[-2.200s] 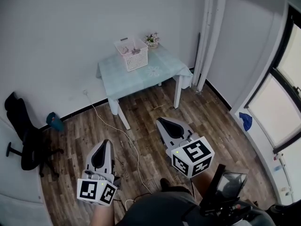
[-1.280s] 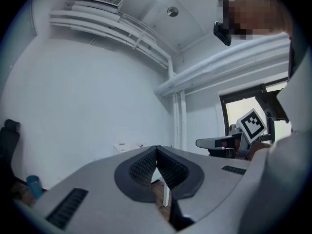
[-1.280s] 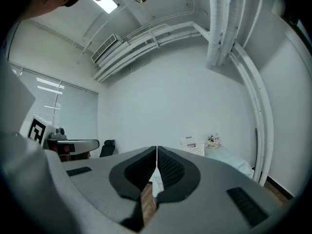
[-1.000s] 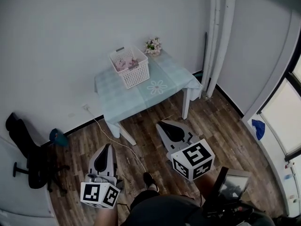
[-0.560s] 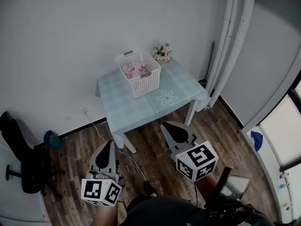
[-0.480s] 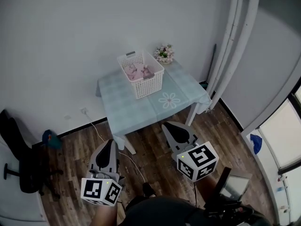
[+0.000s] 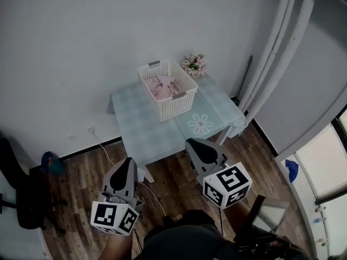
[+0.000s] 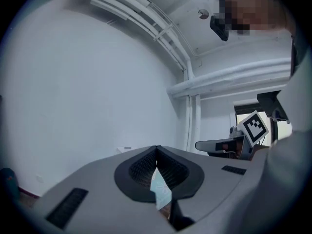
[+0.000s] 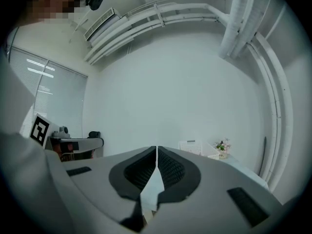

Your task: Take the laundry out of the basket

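Note:
A white slatted laundry basket [image 7: 169, 89] stands at the back of a small table under a pale blue cloth [image 7: 146, 131]. Pink laundry [image 7: 163, 86] lies inside it. In the right gripper view the basket [image 9: 191, 146] shows small and far off, beyond the jaws. My left gripper [image 7: 129, 161] is held over the wooden floor, short of the table's front edge, shut and empty. To its right my right gripper [image 7: 191, 143] is also shut with nothing in it, its tip close to the table's front edge. Both point level toward the table.
A small pot of flowers [image 7: 194, 65] stands on the table behind the basket. White pipes [image 7: 279, 42] run up the right wall, with a dark rod [image 7: 246, 79] leaning beside them. A black office chair [image 7: 21, 199], a blue object [image 7: 49, 160] and a white cable [image 7: 103, 145] are on the left floor.
The table and basket have come closer and lower in the head view. Both grippers have travelled forward toward the table, still shut and empty.

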`<state>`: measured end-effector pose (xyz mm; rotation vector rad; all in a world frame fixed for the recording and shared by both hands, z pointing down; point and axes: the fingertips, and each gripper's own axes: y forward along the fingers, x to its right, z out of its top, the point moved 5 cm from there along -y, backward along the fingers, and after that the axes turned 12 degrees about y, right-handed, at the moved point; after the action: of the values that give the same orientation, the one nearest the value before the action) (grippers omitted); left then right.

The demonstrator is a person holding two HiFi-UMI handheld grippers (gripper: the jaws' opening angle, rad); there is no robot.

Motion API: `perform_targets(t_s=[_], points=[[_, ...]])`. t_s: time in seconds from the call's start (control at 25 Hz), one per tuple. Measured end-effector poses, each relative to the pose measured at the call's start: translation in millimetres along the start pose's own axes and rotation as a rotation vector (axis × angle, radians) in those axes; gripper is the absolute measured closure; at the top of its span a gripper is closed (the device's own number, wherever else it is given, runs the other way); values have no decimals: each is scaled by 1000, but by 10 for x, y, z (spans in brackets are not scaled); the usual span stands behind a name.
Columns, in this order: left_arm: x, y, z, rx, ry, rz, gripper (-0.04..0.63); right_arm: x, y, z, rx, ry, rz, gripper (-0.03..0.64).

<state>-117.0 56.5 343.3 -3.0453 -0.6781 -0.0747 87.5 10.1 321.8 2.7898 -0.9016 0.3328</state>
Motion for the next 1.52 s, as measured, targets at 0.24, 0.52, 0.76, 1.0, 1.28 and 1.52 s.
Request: perform_targets(t_s=[0.24,0.52,0.76,1.0,1.28,1.52], points=[[-109,500,-64,-20,-6,-10,586,343,328,91,0,8,5,598],[-345,1382,13,-37,34,15,586,910,956,357,18,16,48,597],[-430,2032,76,-62,67,30,586,1407,1352,565,18,33,74,595],[-669,2334,68,-68,71,54,586,1599,1784,584,-26,44,93,516],[-1159,2436,21,-57,69,16,585,1452,2243,589,-47,34,47,421],[-1734,2451,13,-37,52,6,584,1330,2606,583,-80,40,-39,344]])
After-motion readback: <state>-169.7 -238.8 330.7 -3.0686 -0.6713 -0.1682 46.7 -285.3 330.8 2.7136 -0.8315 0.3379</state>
